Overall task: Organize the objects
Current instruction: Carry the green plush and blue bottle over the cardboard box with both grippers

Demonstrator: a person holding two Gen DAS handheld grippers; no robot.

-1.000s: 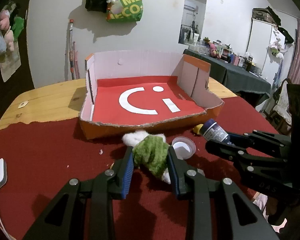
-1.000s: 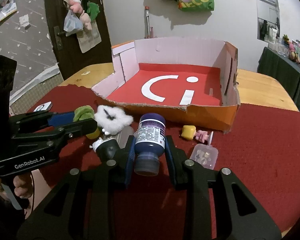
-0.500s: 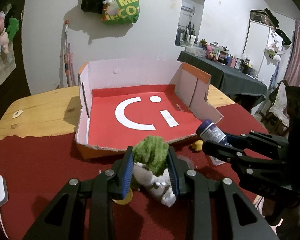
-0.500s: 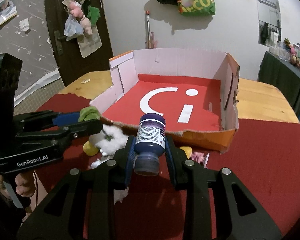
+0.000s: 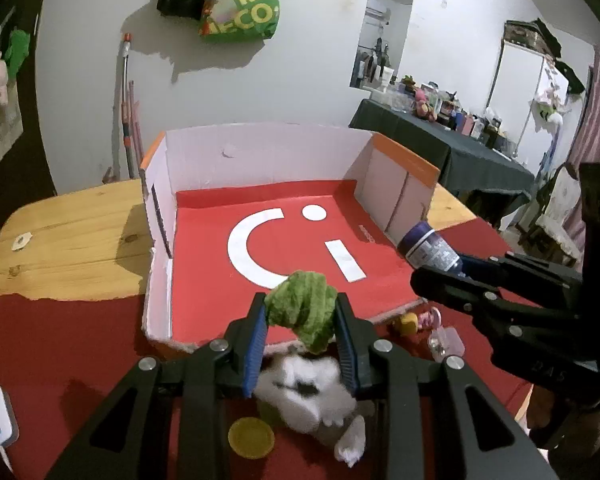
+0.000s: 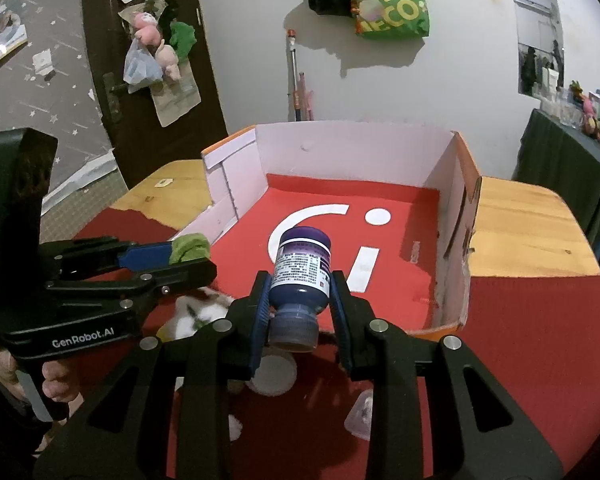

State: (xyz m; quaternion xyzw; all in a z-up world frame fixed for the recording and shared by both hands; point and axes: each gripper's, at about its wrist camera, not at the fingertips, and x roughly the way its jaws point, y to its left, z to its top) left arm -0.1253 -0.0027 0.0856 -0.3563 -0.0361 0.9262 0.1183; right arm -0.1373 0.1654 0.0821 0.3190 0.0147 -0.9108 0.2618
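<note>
My left tongs [image 5: 300,316] clamp a plush toy by its green knitted hat [image 5: 302,308], white body dangling below. My right tongs [image 6: 300,292] pinch a dark blue bottle [image 6: 300,276], cap toward me, over the red-floored cardboard box [image 6: 400,248] ahead.

Dim indoor light, hard shadows on the wall, fisheye bending, dark vignetted corners

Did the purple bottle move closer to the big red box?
Yes. The purple bottle, held in the right claw, now hangs over the box front edge, not the red cloth.
</note>
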